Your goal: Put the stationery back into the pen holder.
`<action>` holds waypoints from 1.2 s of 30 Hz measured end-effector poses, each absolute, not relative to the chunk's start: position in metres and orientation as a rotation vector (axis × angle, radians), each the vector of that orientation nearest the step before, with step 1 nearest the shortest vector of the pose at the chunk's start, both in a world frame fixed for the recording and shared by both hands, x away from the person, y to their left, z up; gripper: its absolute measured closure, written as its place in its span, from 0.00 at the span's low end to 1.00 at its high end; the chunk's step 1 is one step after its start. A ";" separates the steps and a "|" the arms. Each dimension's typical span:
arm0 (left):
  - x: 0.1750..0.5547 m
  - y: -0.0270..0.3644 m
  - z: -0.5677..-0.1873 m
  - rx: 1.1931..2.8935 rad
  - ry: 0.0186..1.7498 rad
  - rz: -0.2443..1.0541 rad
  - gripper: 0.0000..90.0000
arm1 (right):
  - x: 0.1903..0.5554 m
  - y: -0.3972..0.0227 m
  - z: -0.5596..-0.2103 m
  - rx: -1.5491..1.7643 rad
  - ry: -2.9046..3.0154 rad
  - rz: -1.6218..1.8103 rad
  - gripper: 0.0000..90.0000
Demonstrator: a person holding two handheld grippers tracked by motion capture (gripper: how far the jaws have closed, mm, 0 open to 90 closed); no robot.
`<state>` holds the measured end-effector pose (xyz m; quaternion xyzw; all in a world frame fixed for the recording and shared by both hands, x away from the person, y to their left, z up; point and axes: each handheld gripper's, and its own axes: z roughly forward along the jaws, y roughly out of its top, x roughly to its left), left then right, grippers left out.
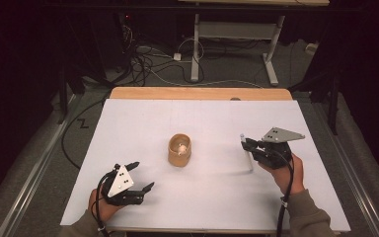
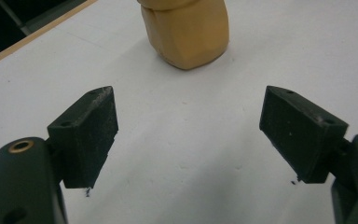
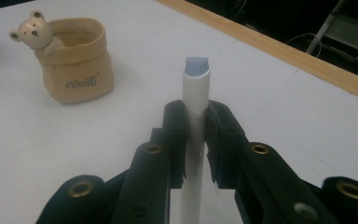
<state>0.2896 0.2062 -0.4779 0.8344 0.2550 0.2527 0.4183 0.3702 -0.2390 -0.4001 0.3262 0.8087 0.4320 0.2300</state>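
Pen (image 3: 196, 93) is pinched upright by the right gripper (image 1: 250, 145), probably for dropping into the mid-table pot (image 1: 179, 150); left gripper (image 1: 139, 175) is parked wide open near the front edge, nothing gripped.

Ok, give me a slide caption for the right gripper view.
Right claw shut on a white pen, with a tan bear pot beyond on the white table.

The white table (image 1: 202, 197) is evenly lit from above while the room around it sinks into near black. Shadows are soft and faint (a pale smear trails beside the cup (image 1: 179, 150)). Both gripper views look slightly soft, with a bluish cast.
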 end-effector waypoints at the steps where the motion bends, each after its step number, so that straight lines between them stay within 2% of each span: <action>1: 0.289 0.206 -0.478 2.093 0.638 0.635 0.21 | 0.371 -0.239 -0.400 0.900 2.217 1.196 0.88; 13: 0.290 0.206 -0.479 2.096 0.640 0.631 0.21 | 0.366 -0.229 -0.388 0.830 2.107 1.320 0.88; 36: 0.291 0.208 -0.479 2.092 0.640 0.625 0.21 | 0.376 -0.162 -0.363 0.683 2.045 1.494 0.88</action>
